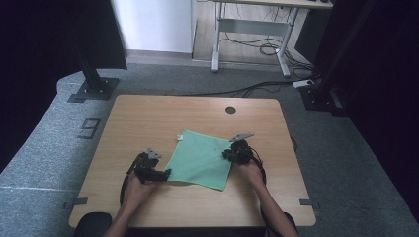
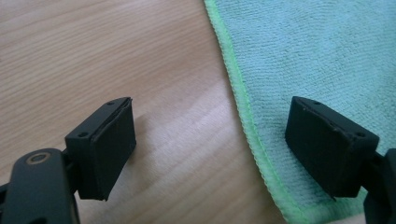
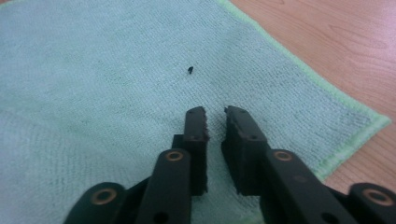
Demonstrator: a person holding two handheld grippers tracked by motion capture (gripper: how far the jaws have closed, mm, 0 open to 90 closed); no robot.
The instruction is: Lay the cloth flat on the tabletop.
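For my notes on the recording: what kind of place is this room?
Probably a lab or office workroom: a wooden table on grey carpet, a height-adjustable desk frame with loose cables behind, and black stand posts.

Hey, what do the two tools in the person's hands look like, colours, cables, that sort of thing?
Both are black. The left tool and right tool each carry a grey three-cornered plate on top and trail a black cable back along the forearm. Each has two blocky black jaws with flat pads, small screw holes, and brass-coloured rings at the pivots. The forearms are bare, no sleeves.
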